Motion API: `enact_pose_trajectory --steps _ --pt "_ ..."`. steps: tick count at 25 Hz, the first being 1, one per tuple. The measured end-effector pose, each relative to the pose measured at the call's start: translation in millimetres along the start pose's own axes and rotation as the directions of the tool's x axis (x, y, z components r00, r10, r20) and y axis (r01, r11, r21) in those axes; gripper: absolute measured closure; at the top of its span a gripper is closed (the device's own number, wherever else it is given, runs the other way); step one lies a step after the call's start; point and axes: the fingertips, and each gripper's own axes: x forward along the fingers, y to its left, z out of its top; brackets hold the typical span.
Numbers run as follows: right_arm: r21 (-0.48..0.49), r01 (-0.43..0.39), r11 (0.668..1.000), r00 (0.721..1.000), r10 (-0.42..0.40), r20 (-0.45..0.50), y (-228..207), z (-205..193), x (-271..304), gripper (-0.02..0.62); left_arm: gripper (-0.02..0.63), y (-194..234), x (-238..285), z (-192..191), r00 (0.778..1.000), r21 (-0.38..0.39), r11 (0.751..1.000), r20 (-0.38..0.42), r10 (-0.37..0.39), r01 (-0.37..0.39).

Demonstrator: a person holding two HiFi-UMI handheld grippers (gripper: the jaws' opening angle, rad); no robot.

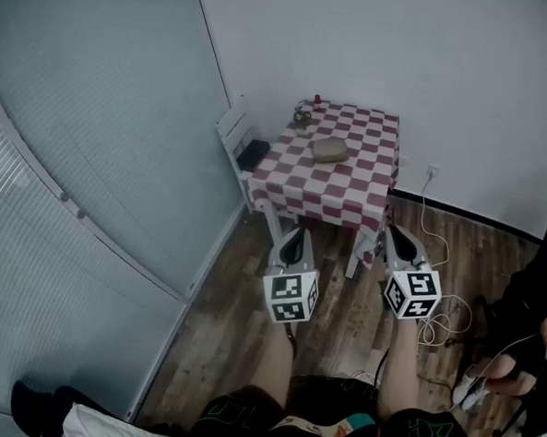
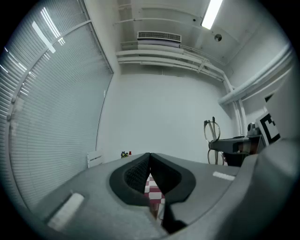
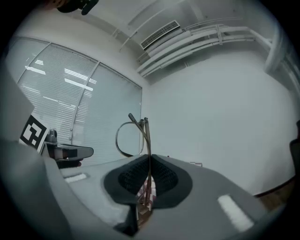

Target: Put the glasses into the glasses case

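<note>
An olive glasses case (image 1: 330,150) lies shut in the middle of a table with a red-and-white checked cloth (image 1: 367,193) by the far wall. Both grippers are held out over the wooden floor, short of the table. My left gripper (image 1: 294,231) (image 2: 149,157) is shut with nothing between its pads. My right gripper (image 1: 391,228) (image 3: 149,159) is shut on thin wire-framed glasses (image 3: 142,123), which stick up above the jaws. The left gripper view also shows the glasses (image 2: 213,126), at its right. I cannot make out the glasses in the head view.
A white chair (image 1: 237,132) with a dark item on its seat stands left of the table. Small objects (image 1: 303,116) sit at the table's back corner. White cables (image 1: 437,317) trail on the floor at right, near a seated person (image 1: 533,354). A blind-covered glass wall (image 1: 83,155) runs along the left.
</note>
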Motion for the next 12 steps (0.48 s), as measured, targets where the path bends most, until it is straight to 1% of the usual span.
enact_pose_trajectory --steps 4,8,10,12 --pt "0.005 0.011 1.000 1.000 -0.011 0.007 2.5 1.0 5.2 0.575 0.598 4.2 2.2 -3.3 1.000 0.010 1.000 -0.011 -0.014 0.014" --pt "-0.004 0.010 1.000 1.000 -0.010 0.005 5.7 6.4 6.4 0.575 0.598 7.2 2.1 -1.4 1.000 0.000 1.000 -0.006 -0.022 0.022" --pt "-0.011 0.013 1.000 1.000 -0.013 0.005 6.4 8.8 7.7 0.575 0.598 10.1 2.6 -0.5 1.000 -0.014 1.000 0.000 -0.024 0.024" --pt "-0.015 0.014 1.000 1.000 -0.014 0.002 7.0 9.4 8.9 0.575 0.598 14.0 2.0 1.4 1.000 -0.047 0.999 0.014 -0.025 0.025"
